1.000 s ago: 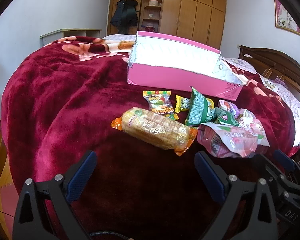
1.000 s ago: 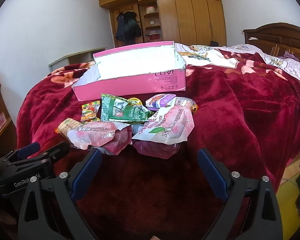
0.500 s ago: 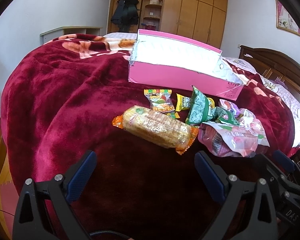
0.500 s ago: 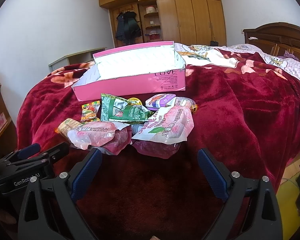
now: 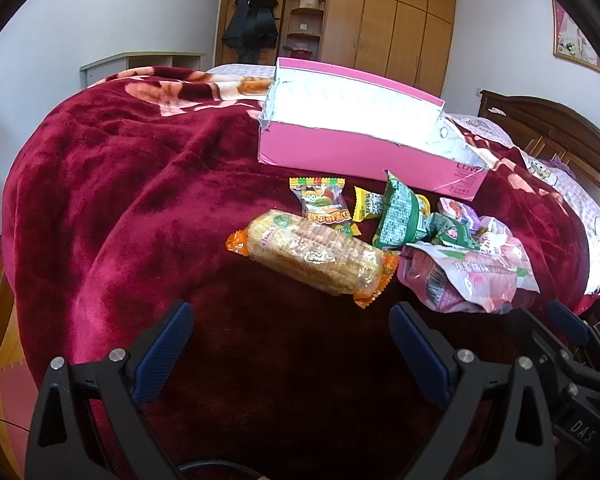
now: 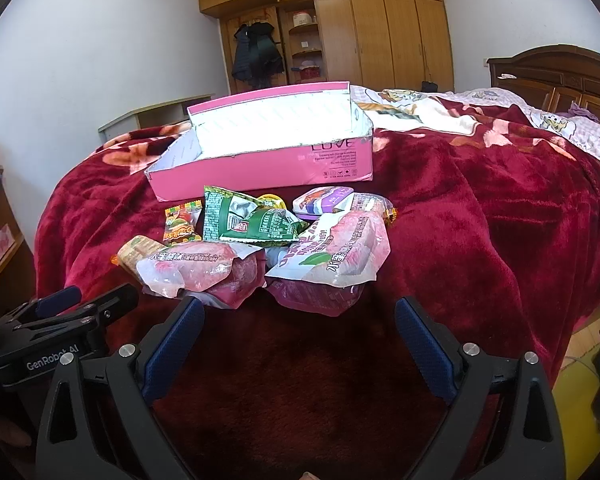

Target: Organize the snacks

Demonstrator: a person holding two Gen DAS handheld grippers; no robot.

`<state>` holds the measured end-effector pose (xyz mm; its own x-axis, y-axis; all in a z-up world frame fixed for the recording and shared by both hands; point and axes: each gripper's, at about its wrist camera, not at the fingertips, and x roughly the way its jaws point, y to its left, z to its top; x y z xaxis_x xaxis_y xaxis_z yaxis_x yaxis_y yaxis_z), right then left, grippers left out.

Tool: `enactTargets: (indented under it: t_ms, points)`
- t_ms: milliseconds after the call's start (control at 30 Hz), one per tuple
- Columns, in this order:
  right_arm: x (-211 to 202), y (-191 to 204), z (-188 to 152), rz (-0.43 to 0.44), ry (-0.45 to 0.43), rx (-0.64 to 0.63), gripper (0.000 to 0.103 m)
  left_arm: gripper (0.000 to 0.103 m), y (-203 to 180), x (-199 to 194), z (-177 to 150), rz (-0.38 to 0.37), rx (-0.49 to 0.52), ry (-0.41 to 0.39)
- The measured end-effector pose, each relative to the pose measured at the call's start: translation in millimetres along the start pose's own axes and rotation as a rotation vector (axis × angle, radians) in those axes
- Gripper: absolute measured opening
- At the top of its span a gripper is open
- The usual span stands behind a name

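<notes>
We hold both grippers low over the near edge of a bed covered with a red blanket [image 5: 120,184]. Our left gripper [image 5: 290,344] has its jaws wide apart with nothing between them, and our right gripper [image 6: 300,340] is spread just as wide and also empty — each hangs short of the snacks, touching none of them.

The snacks lie in a loose heap on the blanket, just in front of a pink box [image 6: 268,168] that stands open, its pale inside showing. Nearest our left gripper is a bread pack [image 5: 314,258] with orange ends, lying crosswise. Behind it sit a small candy packet [image 5: 320,204] and a yellow packet [image 5: 367,208], then a green bag [image 6: 248,220] resting partly on its neighbours. Toward the right gripper two pink bags lie side by side — the left pink bag [image 6: 196,270] overlaps the bread pack's end, the right pink bag [image 6: 336,256] leans over a purple cup [image 6: 324,204]. What fills the box we cannot tell.
</notes>
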<state>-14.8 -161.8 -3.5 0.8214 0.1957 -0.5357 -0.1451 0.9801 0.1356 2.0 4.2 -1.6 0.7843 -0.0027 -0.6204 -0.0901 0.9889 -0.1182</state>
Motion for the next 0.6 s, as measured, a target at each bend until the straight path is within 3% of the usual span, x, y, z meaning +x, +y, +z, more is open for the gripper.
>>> enactTargets:
  t_ms: [600]
  points:
    - [1.6, -0.5, -0.5, -0.001, 0.005, 0.002, 0.098, 0.100, -0.8, 0.1, -0.2, 0.000, 0.003, 0.004]
